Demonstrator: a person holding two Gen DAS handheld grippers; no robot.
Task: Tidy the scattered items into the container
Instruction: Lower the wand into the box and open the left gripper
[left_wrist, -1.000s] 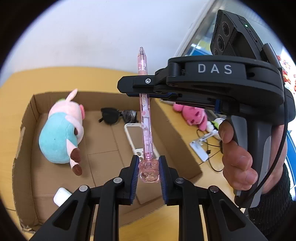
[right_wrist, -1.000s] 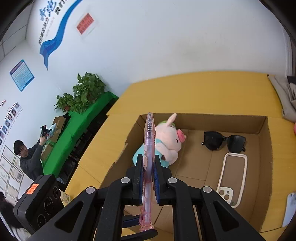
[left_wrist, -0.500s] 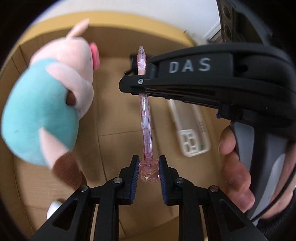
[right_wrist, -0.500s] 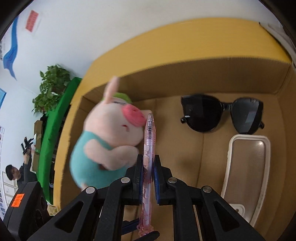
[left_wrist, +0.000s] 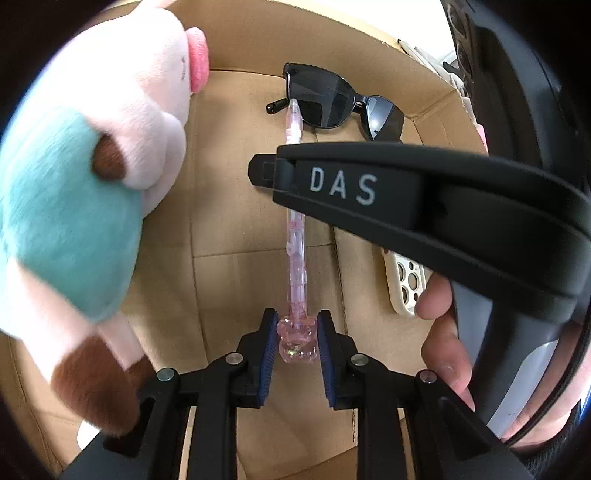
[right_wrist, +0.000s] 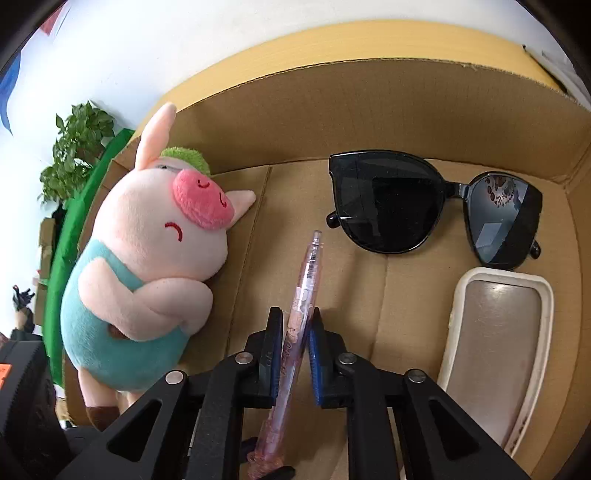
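A clear pink pen (left_wrist: 296, 254) with a bear-shaped cap is inside the cardboard box (left_wrist: 236, 44), low over its floor. My left gripper (left_wrist: 295, 343) stands around the cap with a small gap on each side. My right gripper (right_wrist: 293, 338) stands around the pen's barrel (right_wrist: 303, 295), jaws slightly apart, and the pen tilts between them. The right gripper's body (left_wrist: 424, 206) crosses above the pen in the left wrist view. The pen tip points at black sunglasses (right_wrist: 432, 206).
In the box lie a pink pig plush in teal overalls (right_wrist: 147, 266) on the left, the sunglasses (left_wrist: 332, 99) at the far wall, and a white phone case (right_wrist: 495, 347) on the right. The box's cardboard walls (right_wrist: 369, 110) surround everything.
Both grippers have lowered the pen deep into the box. Both jaws have opened slightly, and the pen now tilts loosely in the right gripper.
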